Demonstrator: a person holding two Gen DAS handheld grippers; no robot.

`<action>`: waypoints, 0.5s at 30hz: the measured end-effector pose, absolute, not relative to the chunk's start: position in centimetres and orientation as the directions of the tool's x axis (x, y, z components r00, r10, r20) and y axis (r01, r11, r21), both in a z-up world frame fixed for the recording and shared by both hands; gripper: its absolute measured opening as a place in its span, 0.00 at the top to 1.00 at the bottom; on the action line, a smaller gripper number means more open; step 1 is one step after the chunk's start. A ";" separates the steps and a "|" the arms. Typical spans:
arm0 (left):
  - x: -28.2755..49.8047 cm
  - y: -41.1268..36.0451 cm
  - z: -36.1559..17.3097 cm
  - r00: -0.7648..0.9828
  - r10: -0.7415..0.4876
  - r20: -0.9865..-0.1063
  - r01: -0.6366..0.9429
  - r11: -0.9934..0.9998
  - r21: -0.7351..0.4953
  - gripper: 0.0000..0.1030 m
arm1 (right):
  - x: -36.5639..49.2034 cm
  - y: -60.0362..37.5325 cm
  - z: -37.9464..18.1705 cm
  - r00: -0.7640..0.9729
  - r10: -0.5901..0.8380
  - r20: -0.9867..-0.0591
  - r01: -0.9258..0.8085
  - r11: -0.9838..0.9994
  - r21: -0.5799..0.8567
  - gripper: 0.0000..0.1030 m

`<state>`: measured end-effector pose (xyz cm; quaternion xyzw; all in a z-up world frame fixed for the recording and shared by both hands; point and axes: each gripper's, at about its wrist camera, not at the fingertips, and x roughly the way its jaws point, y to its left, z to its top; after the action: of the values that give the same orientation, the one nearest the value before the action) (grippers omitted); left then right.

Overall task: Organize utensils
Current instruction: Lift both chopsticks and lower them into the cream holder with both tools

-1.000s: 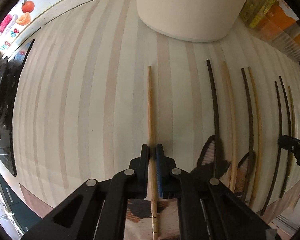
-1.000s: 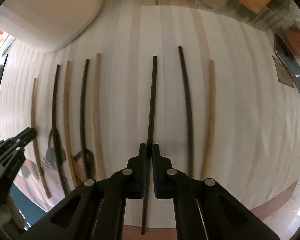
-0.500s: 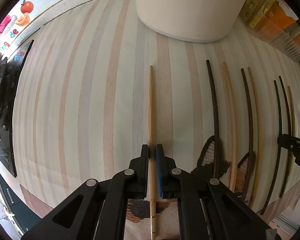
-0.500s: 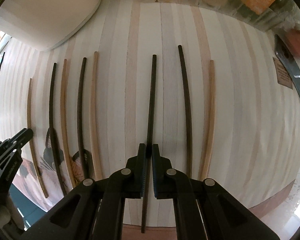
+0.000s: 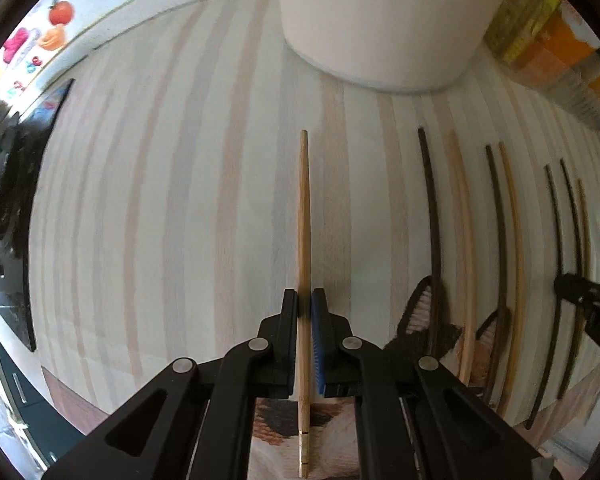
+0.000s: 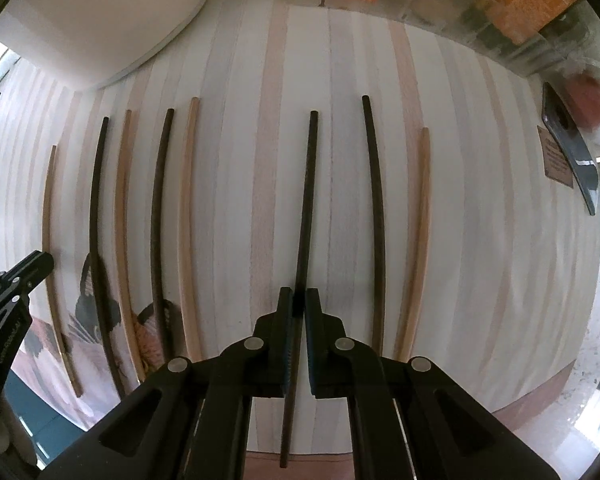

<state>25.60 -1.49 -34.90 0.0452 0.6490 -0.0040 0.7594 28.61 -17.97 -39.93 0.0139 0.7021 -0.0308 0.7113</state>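
While level over mat | L gripper (image 5: 305, 304) pinching tan chopstick (image 5: 303, 216) | R gripper (image 6: 299, 300) pinching black chopstick (image 6: 306, 208)

I see a work surface covered by a pale striped cloth (image 5: 160, 208), its bands alternating cream, grey and pink. A large white rounded container (image 5: 384, 20) stands at the far edge. Along the far right I note a row of clear bins (image 6: 512, 28) holding orange and yellow packages. At the left edge sit a dark flat panel (image 5: 24, 208) and a white strip with colourful fruit pictures (image 5: 40, 40). Lighting is bright and even. A speckled countertop (image 6: 596, 312) shows beyond the cloth.
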 end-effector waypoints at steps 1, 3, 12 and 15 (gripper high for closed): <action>25.4 -1.5 -34.5 0.169 0.051 -0.984 0.069 0.996 0.063 0.96 | 28.5 -18.0 -40.0 0.020 -0.018 -1.000 0.064 0.998 -0.016 0.95; 25.1 -1.7 -33.2 0.205 0.045 -0.978 0.075 0.995 0.061 0.96 | 28.1 -18.4 -39.8 0.025 0.036 -0.999 0.084 0.996 0.038 0.95; 23.6 -1.7 -26.9 0.338 -0.027 -0.941 0.079 0.997 0.000 0.96 | 26.0 -17.7 -36.1 0.129 0.107 -0.986 0.063 0.991 0.116 0.95; 23.1 -1.6 -24.1 0.392 -0.058 -0.918 0.087 0.996 -0.026 0.96 | 25.2 -17.5 -34.3 0.172 0.131 -0.976 0.049 0.989 0.142 0.95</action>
<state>23.06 -1.64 -24.12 0.0131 0.5497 -0.0434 0.8341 25.21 -17.46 -34.25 0.0701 0.6427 0.0270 0.7624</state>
